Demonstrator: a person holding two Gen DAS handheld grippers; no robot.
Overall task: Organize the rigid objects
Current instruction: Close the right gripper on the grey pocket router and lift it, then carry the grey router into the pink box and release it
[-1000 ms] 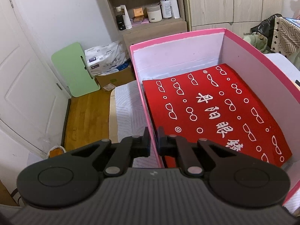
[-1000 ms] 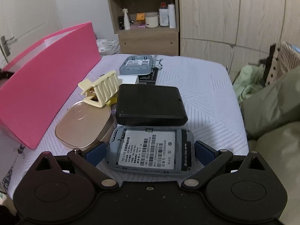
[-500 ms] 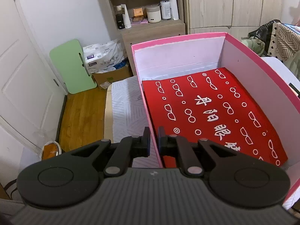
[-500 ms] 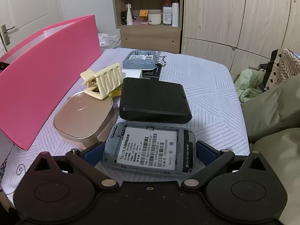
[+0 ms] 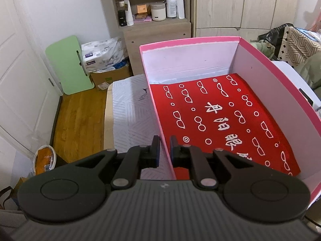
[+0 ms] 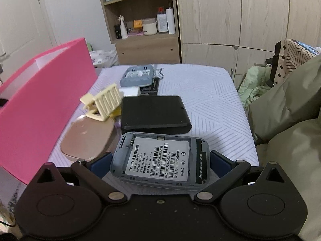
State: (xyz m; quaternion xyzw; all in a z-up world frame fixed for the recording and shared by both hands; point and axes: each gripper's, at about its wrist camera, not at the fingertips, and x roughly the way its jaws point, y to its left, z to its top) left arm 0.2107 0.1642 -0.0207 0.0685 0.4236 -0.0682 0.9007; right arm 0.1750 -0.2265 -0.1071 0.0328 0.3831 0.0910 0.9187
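Pink box wall pinched by left tool, grey router gripped by right tool, striped bedspread, wooden shelves.

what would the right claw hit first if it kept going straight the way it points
Likely the black box, lying just past the grey router the right claw grips; depth is hard to judge, so it might clear it.

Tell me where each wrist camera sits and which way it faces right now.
Left wrist: on the left gripper, angled down into the pink box with its red sheet; fingers clamp the near wall.
Right wrist: on the right gripper, facing across the bed; fingers hold the grey router.
Shared: pink box, shelf unit.
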